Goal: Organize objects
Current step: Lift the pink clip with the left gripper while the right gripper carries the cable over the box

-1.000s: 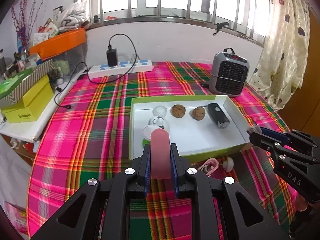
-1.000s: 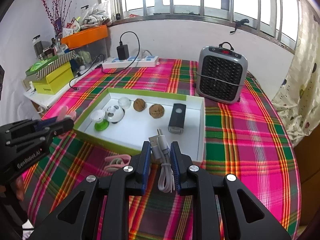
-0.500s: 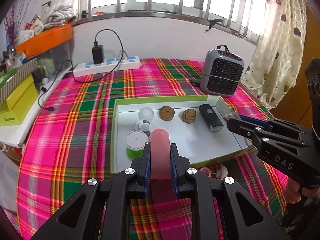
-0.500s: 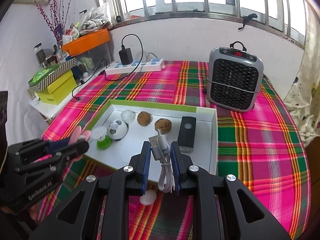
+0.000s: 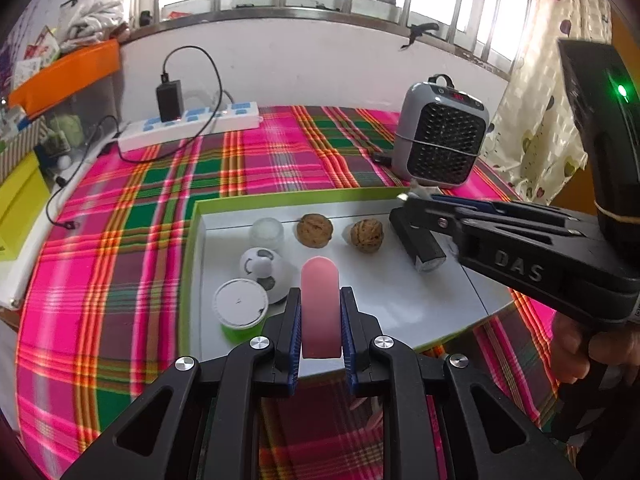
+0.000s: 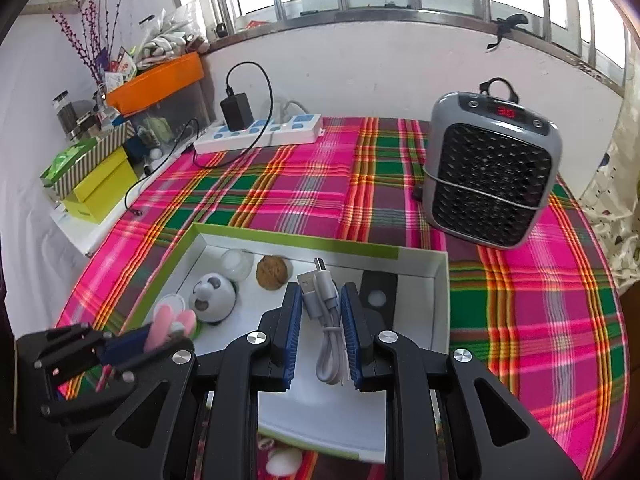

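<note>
**Both grippers loaded above the white tray**

A round table under a pink-and-green plaid cloth (image 6: 312, 200) filled both views. At its far right stood a grey fan heater (image 6: 490, 172) with a red display, and along the far edge lay a white power strip (image 6: 260, 134) with a black adapter plugged into it. A shallow white tray with a green rim (image 5: 192, 240) sat on the near part of the cloth.

The left gripper (image 5: 320, 316) was clamped on a flat pink piece with a rounded tip (image 5: 320, 304), which stood up between its blue pads over the tray's near side. The right gripper (image 6: 320, 324) was clamped on a folded grey USB cable (image 6: 324, 304), its plug end poking forward over the tray and its loop hanging down behind the pads. In the left wrist view the right gripper reached in from the right above the tray's right end, with a person's hand (image 5: 580, 344) on its handle.

Inside the tray lay a black rectangular device (image 5: 418, 244) at the right, two walnuts (image 5: 315, 230) side by side along the back, a small clear jar (image 5: 267, 233) left of them, a white panda-faced ball (image 5: 262, 268) just in front of the jar, and a small green cup with a white lid (image 5: 239, 307) nearest the left gripper.
</note>
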{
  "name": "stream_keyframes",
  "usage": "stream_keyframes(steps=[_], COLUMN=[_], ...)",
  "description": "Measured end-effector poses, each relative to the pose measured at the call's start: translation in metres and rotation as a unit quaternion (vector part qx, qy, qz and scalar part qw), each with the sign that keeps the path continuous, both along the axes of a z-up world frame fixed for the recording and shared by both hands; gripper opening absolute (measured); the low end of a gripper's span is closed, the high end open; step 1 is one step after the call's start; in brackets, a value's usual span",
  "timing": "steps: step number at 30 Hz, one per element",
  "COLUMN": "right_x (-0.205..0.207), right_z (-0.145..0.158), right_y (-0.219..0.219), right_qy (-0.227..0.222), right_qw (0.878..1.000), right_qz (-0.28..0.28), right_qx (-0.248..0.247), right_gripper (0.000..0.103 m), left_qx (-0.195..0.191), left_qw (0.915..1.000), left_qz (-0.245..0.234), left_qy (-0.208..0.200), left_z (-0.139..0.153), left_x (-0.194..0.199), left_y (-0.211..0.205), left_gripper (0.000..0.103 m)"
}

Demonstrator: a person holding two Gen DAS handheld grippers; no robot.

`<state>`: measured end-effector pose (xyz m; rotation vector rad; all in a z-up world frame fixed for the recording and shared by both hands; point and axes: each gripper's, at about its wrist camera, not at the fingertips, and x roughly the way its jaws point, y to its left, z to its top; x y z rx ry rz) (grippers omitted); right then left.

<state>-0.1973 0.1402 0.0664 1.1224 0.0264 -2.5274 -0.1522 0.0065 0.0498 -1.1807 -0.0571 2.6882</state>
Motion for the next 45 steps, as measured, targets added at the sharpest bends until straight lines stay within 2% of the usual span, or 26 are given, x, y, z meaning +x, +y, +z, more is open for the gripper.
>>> stream_keyframes(steps=[12, 22, 45], right_x=[-0.029, -0.042, -0.047], right_z=[-0.014, -0.025, -0.032], right_y=[-0.021, -0.033, -0.043], right_qy=[-0.029, -0.041, -0.040], right_qw=[0.999, 0.998, 0.998], right_qz=[0.030, 0.036, 0.046], right_qx=[0.004, 0.010, 0.017], right_gripper=[0.022, 0.022, 0.022], left_qx=[-0.003, -0.016, -0.019], left_qw=[0.9996, 0.9995, 0.9989], left_qz=[-0.010, -0.004, -0.011], left_qy=[-0.024, -0.027, -0.042], left_z=[-0.017, -0.025, -0.033], left_x=[-0.022, -0.029, -0.033], left_y=[0.009, 0.009, 0.011], left_gripper=[0.016, 0.016, 0.018])
